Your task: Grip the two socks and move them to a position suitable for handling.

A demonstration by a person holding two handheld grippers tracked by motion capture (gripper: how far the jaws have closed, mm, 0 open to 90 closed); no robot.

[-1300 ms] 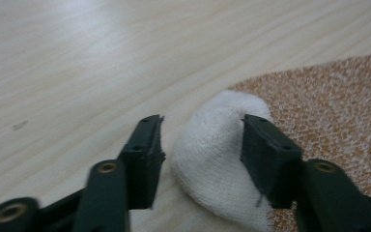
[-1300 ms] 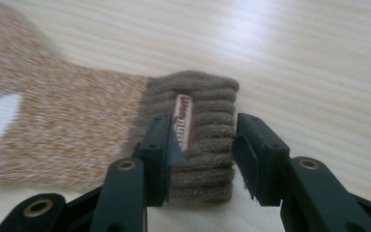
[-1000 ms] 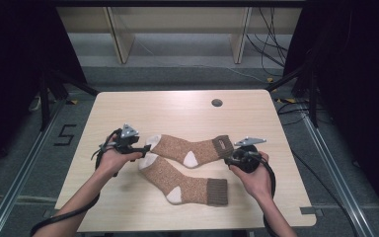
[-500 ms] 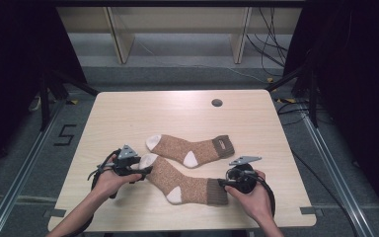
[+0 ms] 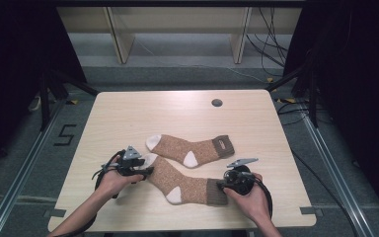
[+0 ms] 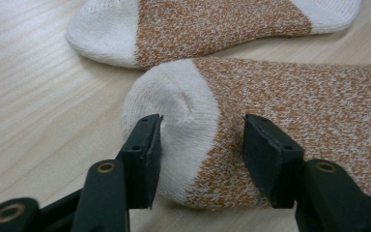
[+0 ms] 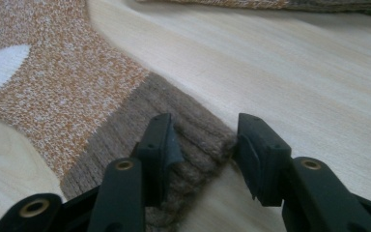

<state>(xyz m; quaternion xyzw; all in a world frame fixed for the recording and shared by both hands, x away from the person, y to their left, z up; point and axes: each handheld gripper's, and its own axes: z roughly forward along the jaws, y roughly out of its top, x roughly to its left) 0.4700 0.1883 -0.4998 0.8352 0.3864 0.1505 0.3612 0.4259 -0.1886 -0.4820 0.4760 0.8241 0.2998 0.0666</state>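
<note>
The near sock (image 5: 185, 181) is speckled orange-brown with white toe, white heel, brown cuff.

- High view sits above the person's side, looking forward and down across the whole table (image 5: 128, 106), floor and shelving beyond.
- Left gripper view rides low, right up against the near sock (image 6: 270, 111), at its white toe.
- Right gripper view hugs that same sock's brown cuff.
- All three share that sock and the tabletop.
</note>
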